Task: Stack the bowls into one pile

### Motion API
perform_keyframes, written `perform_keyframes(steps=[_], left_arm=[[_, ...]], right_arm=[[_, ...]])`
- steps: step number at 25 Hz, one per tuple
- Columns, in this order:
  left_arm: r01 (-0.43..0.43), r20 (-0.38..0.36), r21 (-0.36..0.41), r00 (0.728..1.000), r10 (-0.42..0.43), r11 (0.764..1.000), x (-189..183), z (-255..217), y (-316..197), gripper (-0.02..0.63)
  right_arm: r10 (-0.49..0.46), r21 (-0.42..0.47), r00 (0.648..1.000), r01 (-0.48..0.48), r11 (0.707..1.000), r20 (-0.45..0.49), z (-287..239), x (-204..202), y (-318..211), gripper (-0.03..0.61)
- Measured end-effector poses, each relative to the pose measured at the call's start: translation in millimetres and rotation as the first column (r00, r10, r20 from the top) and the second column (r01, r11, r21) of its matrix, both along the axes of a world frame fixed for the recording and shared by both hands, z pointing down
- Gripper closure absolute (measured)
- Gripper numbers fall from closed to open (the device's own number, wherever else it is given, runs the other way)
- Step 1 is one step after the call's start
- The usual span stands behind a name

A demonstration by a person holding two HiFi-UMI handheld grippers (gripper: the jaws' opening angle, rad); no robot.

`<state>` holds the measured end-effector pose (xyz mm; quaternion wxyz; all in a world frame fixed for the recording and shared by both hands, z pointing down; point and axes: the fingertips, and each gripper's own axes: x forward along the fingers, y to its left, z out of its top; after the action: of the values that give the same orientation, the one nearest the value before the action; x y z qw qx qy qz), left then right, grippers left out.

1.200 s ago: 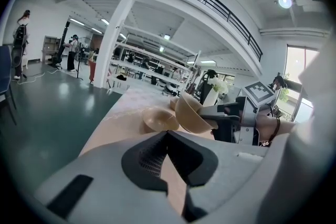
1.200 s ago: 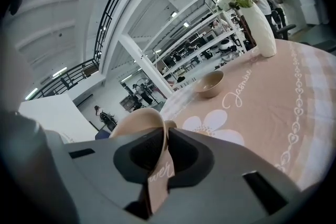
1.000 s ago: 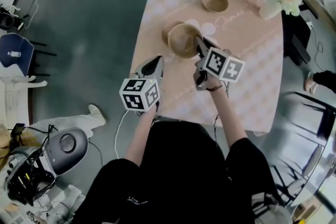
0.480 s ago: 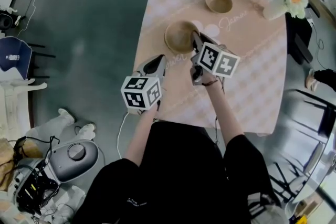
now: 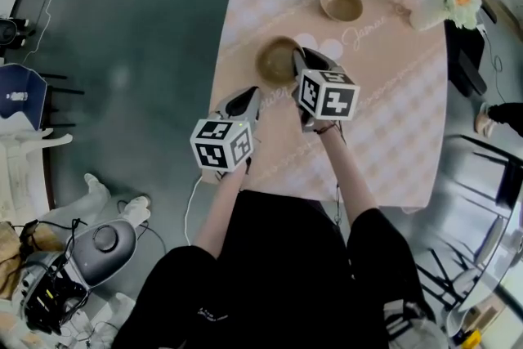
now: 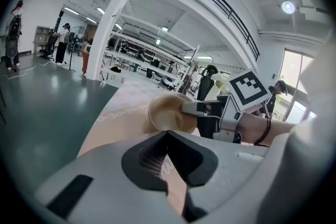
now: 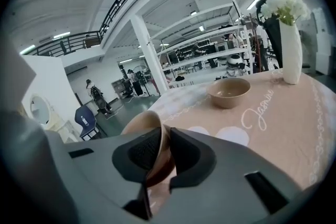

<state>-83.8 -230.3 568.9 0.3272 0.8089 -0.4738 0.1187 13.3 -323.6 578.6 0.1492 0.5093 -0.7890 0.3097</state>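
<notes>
The right gripper [image 7: 164, 136] is straddling the rim of the near bowl [image 7: 137, 122], its jaws having just been opening and the pads apparently easing off. The left gripper [image 6: 168, 132] is hanging closed, empty. That bowl is sitting toward the table's [image 5: 392, 135] left edge, the other bowl [image 5: 341, 2] near the far edge. Both are probably handling stiff, light and slick: pinch the rim.

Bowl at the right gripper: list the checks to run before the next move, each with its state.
1. Near bowl nested in another: cannot tell; one outline shows.
2. Right gripper clear of its rim: not ok; jaws have just been opening, rim between them.
3. Left gripper free: ok; shut, empty.
4. Far bowl upright and alone: ok.
5. Vase apart from far bowl: ok.
</notes>
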Motion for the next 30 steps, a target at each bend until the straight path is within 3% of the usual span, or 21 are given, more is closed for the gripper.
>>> perform_keyframes(steps=[11, 14, 21, 30], left_arm=[[-0.018, -0.019, -0.007, 1.000, 0.018, 1.000, -1.3, 3.5, -1.8, 0.617], [-0.019, -0.030, -0.008, 0.999, 0.018, 1.000, -2.2, 3.4, -1.1, 0.617], [-0.022, -0.040, -0.007, 0.999, 0.022, 1.000, -2.6, 2.8, -1.7, 0.617], [-0.016, -0.043, -0.011, 0.999, 0.016, 1.000, -2.5, 2.3, -0.7, 0.617]], right_arm=[[-0.048, 0.068, 0.989, 0.058, 0.996, -0.140, 0.1, -2.3, -3.2, 0.545], [-0.057, 0.087, 0.983, 0.073, 0.994, -0.176, -1.7, -4.2, -3.1, 0.494], [-0.019, -0.002, 0.997, 0.019, 1.000, -0.077, 14.9, -4.4, -6.4, 0.426], [0.000, -0.110, 1.000, -0.001, 0.994, -0.013, 25.8, -6.0, -7.6, 0.437]])
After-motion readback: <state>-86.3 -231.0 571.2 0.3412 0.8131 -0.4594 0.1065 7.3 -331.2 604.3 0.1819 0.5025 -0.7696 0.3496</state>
